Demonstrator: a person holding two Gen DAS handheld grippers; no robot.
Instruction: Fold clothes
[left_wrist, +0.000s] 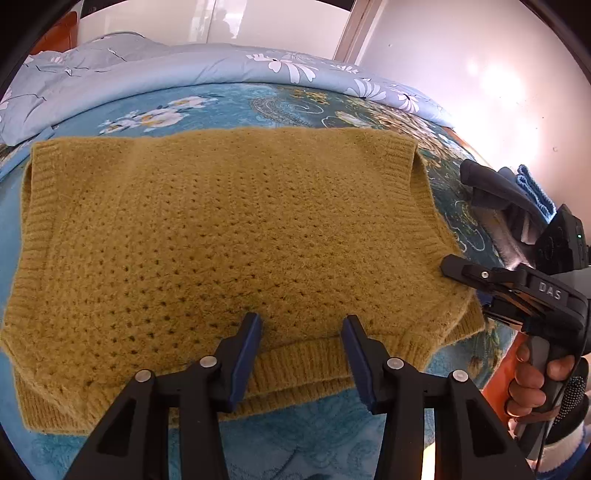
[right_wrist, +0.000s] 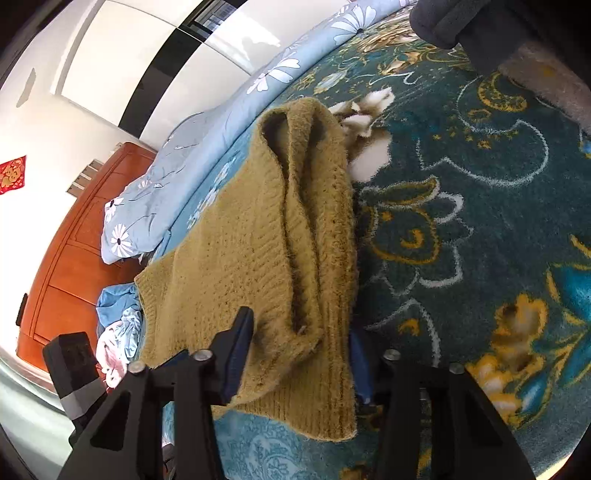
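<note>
Mustard sweater (left_wrist: 229, 236) spread flat on teal floral blanket (left_wrist: 458, 206); left gripper (left_wrist: 301, 339) jaws apart over near hem, gripping nothing; right gripper (right_wrist: 299, 354) jaws apart astride sweater's corner, fabric between pads, not pinched; folded quilt (left_wrist: 184, 70) beyond.

A bed with a teal flowered blanket (right_wrist: 461, 206), a pale blue quilt (left_wrist: 155, 70), white walls (left_wrist: 461, 74), an orange-brown wooden cabinet (right_wrist: 77, 236).

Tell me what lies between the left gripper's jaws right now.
In the left wrist view, the left gripper stands open, its jaws straddling the near ribbed edge of the mustard sweater. Only knit lies between them.
</note>
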